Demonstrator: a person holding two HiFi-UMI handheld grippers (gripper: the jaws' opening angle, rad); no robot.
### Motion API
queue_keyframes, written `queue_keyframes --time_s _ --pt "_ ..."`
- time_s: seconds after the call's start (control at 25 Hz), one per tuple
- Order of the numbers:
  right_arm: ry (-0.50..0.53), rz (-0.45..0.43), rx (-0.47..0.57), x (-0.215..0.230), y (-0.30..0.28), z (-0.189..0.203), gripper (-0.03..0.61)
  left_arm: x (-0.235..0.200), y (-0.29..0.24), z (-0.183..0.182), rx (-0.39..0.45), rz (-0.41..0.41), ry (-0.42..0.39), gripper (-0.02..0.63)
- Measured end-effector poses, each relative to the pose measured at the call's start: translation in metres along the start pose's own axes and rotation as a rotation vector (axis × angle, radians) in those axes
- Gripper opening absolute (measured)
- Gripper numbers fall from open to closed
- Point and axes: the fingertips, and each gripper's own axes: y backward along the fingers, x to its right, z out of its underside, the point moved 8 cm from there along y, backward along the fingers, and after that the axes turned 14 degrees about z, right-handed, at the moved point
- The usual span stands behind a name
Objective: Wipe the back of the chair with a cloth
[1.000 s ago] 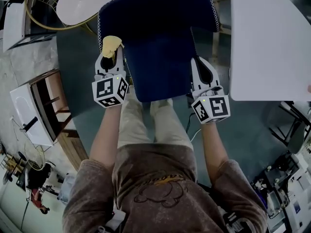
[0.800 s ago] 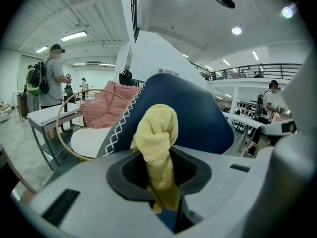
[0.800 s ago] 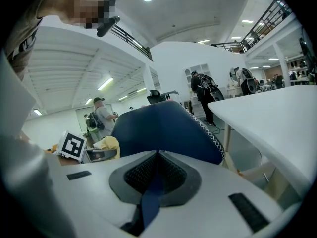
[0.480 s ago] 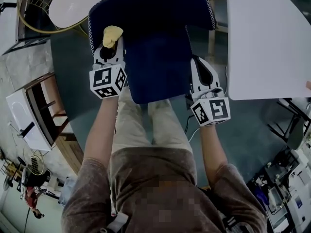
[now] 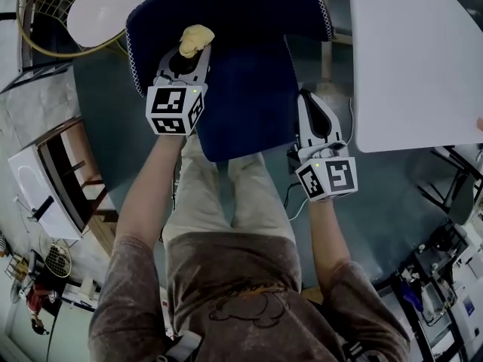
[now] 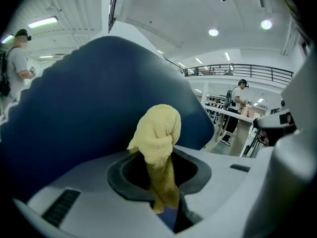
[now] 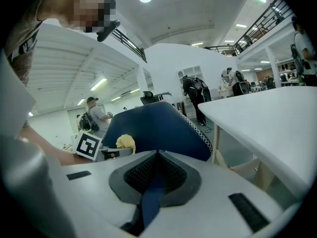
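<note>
The left gripper (image 5: 186, 55) had its jaws clamped tight on a bunched-up yellow cloth (image 6: 157, 130), fuzzy like terry. The wad poking out front sat up against the inside of the dark blue chair back (image 5: 234, 6), over toward its left side. The right gripper (image 5: 312, 111) was pinched shut on the right edge of the chair seat (image 5: 249, 104), with a strip of blue fabric caught between the jaws. White stitching ran along the chair's rim, and a white table (image 5: 423, 59) stood just beside it on the right.
</note>
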Motion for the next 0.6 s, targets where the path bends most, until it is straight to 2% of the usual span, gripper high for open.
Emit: queue_keyframes --time_s 0.32,0.6 --pt "-0.021 0.046 0.000 0.006 0.010 0.007 0.032 0.026 -0.066 0.001 -0.037 0.137 -0.028 0.100" --pt "-0.001 0.059 -0.004 0.014 0.024 0.009 0.032 0.054 -0.120 0.004 -0.078 0.256 -0.065 0.100"
